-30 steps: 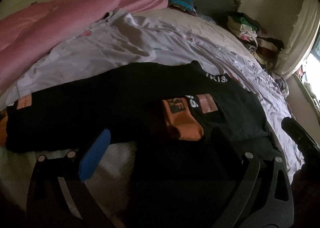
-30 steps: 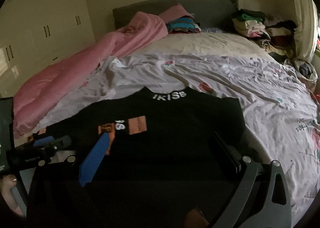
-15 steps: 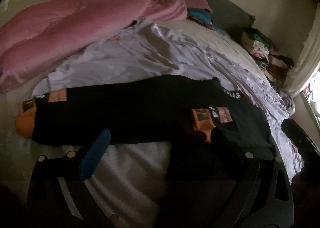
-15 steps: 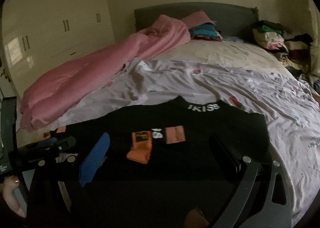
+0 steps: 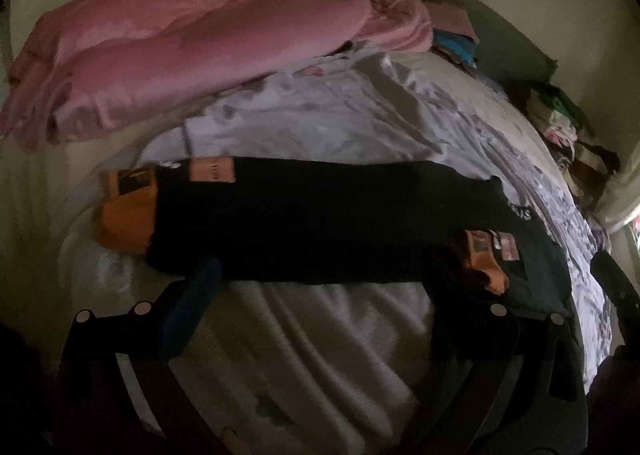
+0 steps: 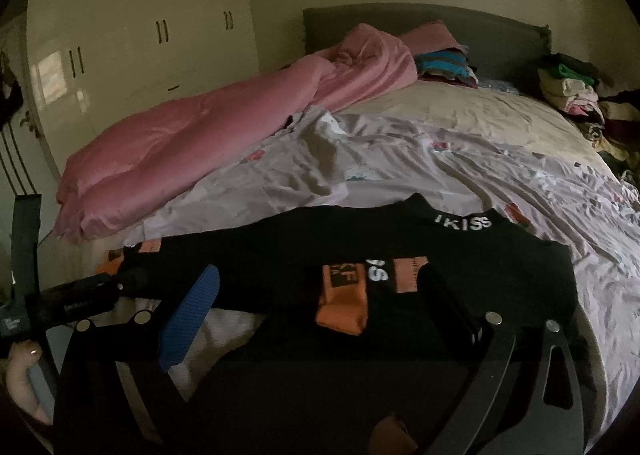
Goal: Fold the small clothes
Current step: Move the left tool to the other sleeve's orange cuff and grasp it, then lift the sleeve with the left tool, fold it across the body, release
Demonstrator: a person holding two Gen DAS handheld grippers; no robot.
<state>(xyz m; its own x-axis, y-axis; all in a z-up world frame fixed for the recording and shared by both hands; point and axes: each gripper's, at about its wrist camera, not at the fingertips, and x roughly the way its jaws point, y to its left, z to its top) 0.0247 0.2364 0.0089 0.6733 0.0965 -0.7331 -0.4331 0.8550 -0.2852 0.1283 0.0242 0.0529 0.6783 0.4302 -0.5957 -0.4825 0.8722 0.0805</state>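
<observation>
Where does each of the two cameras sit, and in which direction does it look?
Left wrist: on the left gripper, looking along its open fingers at the black top's outstretched sleeve; only its own fingers show.
Right wrist: on the right gripper, facing the top's collar and the headboard; the left gripper and the person's hand show.
Shared: the top, the pink duvet.

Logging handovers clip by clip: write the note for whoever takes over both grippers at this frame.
Left gripper: open, empty, above the bed sheet near the sweater's left sleeve.
Right gripper: open, empty, over the body of the black sweater.
Sweater lies flat; right sleeve folded in, its orange cuff on the chest. Left sleeve stretched out sideways, cuff at the bed edge.
Left: fold that sleeve in, then fold the body.
</observation>
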